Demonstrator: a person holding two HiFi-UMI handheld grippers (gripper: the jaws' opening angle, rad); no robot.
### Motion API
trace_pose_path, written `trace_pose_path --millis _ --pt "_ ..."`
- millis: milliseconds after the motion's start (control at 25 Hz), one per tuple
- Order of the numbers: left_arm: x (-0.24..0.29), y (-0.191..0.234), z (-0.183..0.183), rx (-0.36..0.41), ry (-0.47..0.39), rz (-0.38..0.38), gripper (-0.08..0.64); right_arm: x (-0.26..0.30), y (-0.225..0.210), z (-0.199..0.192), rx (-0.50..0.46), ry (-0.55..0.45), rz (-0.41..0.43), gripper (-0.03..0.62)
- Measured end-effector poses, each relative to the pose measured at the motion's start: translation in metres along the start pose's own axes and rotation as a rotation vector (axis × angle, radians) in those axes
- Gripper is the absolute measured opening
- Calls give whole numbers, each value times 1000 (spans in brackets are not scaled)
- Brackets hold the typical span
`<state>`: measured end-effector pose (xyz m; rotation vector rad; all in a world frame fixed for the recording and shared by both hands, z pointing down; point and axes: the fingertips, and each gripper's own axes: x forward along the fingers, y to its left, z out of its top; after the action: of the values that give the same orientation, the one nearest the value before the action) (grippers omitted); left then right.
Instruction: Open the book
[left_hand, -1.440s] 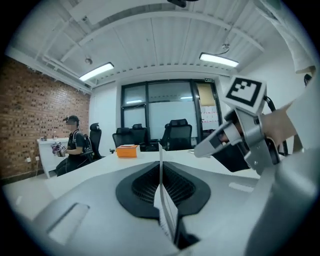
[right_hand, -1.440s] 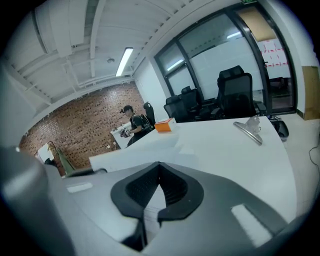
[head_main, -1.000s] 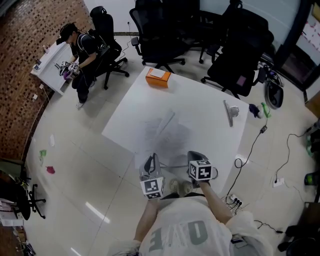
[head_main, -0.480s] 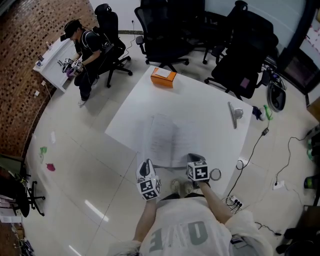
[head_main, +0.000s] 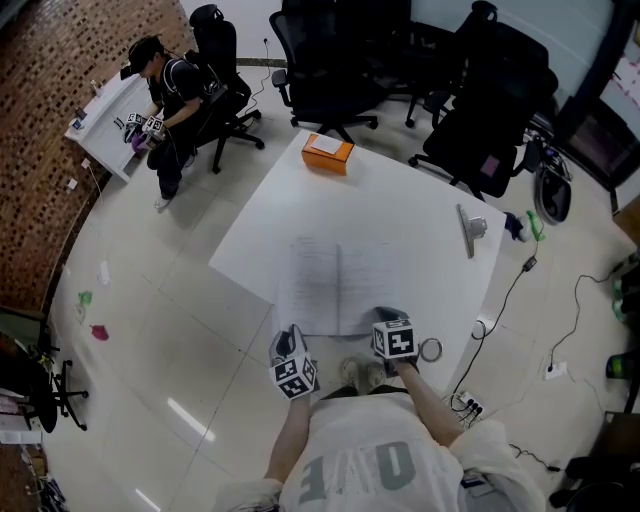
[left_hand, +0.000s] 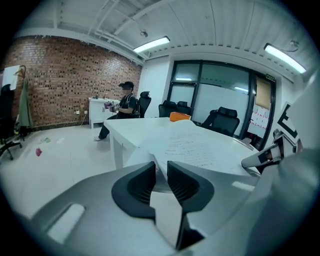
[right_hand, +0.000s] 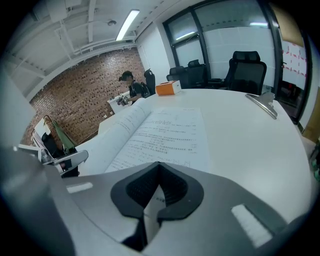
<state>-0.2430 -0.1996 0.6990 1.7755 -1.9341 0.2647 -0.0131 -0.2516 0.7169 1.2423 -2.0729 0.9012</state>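
Note:
The book (head_main: 338, 285) lies open and flat on the white table (head_main: 420, 205), printed pages up, near the table's front edge. My left gripper (head_main: 289, 340) hangs just off the book's near left corner, and its jaws are opening. In the left gripper view a narrow gap shows at the gripper's (left_hand: 160, 175) tips, with the page (left_hand: 192, 147) beyond it and nothing pressed. My right gripper (head_main: 386, 318) is shut, its tips (right_hand: 159, 164) at the near edge of the right page (right_hand: 170, 132). Whether it pinches a sheet does not show.
An orange box (head_main: 327, 153) sits at the table's far corner, and a metal clip tool (head_main: 466, 228) lies at its right side. Black office chairs (head_main: 330, 60) ring the far side. A seated person (head_main: 165, 90) works at a small desk to the far left. Cables cross the floor at right.
The leaf that stood raised over the book has come down, and the book now lies flat and open. My left gripper has drawn back towards me and lower. The right gripper has barely moved.

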Motion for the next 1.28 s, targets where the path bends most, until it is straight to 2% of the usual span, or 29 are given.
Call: trace_pose_path --millis 160,240,320,440,560,720,880,1000,1080,1200,1280 --pt "-2 6 1 4 -6 36 116 0 0 0 -5 1 -1 5" --pt "-3 12 2 5 -13 69 179 0 0 0 -6 1 -1 4" --pt "-5 19 3 -32 -31 77 237 1 0 0 -8 -1 -2 5" --pt "-12 30 11 -92 -72 92 258 1 2 0 -19 -6 -7 5" --pt "-19 34 35 -102 -139 106 243 1 2 0 -27 -14 -13 5" --pt "-21 10 80 -71 -238 11 134 1 1 1 -23 -16 -7 5" --pt "-23 -38 121 26 -313 -120 13 -8 -3 12 94 -73 21 5" --pt "-26 -79 149 91 -358 -252 14 -33 -3 43 139 -186 28 5" --pt "-32 -99 167 104 -398 -307 14 -55 2 71 151 -276 56 5" --pt "-43 -120 185 124 -451 -343 14 -89 15 105 143 -399 97 5" --pt "-45 -127 189 158 -455 -331 14 -107 21 119 124 -457 108 5"
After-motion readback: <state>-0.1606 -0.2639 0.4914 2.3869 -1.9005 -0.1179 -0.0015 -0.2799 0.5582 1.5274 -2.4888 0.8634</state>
